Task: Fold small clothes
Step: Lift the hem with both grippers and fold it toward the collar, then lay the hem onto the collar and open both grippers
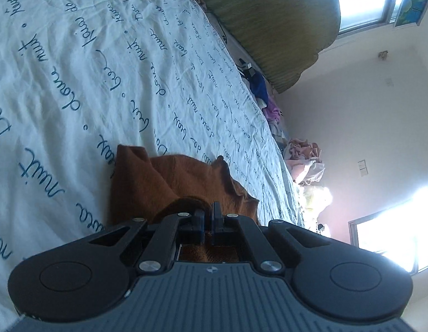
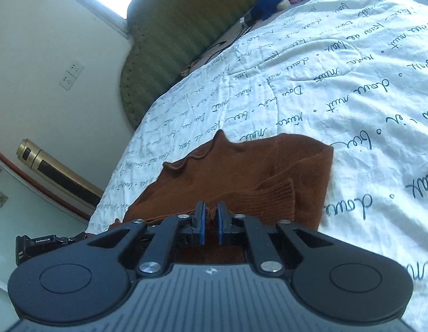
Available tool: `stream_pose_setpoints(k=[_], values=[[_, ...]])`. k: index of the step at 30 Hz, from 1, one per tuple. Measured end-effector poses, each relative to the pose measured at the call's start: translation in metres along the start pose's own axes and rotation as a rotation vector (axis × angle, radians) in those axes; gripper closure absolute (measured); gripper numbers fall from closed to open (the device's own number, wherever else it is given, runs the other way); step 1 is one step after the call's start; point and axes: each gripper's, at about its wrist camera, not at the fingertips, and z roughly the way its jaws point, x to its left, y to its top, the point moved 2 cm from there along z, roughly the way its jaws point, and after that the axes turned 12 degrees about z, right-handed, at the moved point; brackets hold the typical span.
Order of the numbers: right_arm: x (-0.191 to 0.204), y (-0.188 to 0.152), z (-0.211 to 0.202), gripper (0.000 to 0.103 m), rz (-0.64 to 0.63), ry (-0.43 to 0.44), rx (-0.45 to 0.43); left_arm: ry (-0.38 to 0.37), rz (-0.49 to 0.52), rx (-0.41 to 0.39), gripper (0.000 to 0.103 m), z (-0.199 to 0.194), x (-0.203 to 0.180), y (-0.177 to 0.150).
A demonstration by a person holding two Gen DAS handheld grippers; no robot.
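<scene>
A small rust-brown knit garment (image 2: 250, 171) lies on the bed, on a white quilt (image 2: 338, 83) printed with dark blue cursive writing, near the quilt's edge. Both grippers are at the near edge of the cloth. The left gripper (image 1: 208, 218) has its fingers drawn almost together, and brown fabric bunches up just ahead of them and shows beneath them, so it appears to be pinching a fold of the garment. The right gripper (image 2: 210, 220) shows blue-padded fingers (image 2: 221, 221) with a narrow gap, and cloth sits in that gap, so it too seems to grip the hem, beside a ribbed cuff (image 2: 275, 193). From both grippers the garment stretches straight ahead, away along the fingers, with its far scalloped edge (image 2: 203, 152) well beyond. I judge that the coming fold turns on carrying the held near edge forward over the body toward that far edge, both hands being about equally placed.
</scene>
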Motion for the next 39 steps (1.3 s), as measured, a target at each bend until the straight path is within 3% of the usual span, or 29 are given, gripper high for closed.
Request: stream_pose_setpoints(k=[7,21,23,25,26,29,31,32,33,35,37,39], values=[[0.001,0.022,0.016,0.096,-0.013,-0.007,-0.021,0.019,0.001,0.026,0.099,0.026,-0.001,0.026],[-0.008,0.059,0.073,0.099,-0.046,-0.111,-0.068,0.087,-0.059,0.111,0.098,0.072,0.042,0.033],[-0.012,0.064,0.082,0.099,-0.046,-0.141,-0.048,0.078,-0.094,0.111,0.091,0.072,0.050,0.033],[-0.011,0.066,0.079,0.098,-0.085,-0.211,-0.082,0.096,-0.086,0.083,0.085,0.061,0.053,0.036],[-0.009,0.066,0.074,0.095,-0.112,-0.233,-0.092,0.116,-0.070,0.074,0.076,0.054,0.051,0.037],[0.000,0.058,0.049,0.095,-0.163,-0.203,-0.077,0.179,0.058,0.026,0.049,0.018,0.024,0.034],[0.006,0.040,0.023,0.094,-0.200,-0.168,-0.068,0.147,0.116,0.027,0.038,-0.005,0.007,0.019],[0.005,0.029,0.010,0.083,-0.195,-0.141,-0.060,0.115,0.133,0.034,0.030,-0.017,-0.001,0.006],[0.003,0.019,-0.001,0.047,-0.195,-0.118,-0.050,0.096,0.142,0.047,0.026,-0.026,-0.005,-0.008],[-0.003,-0.007,-0.025,0.000,-0.206,-0.100,-0.045,0.098,0.172,0.093,0.027,-0.039,-0.011,-0.038],[-0.008,-0.033,-0.048,0.000,-0.230,-0.086,-0.050,0.141,0.183,0.129,0.027,-0.047,-0.005,-0.066],[-0.011,-0.051,-0.059,0.016,-0.242,-0.124,-0.038,0.180,0.187,0.165,0.027,-0.048,0.001,-0.086]])
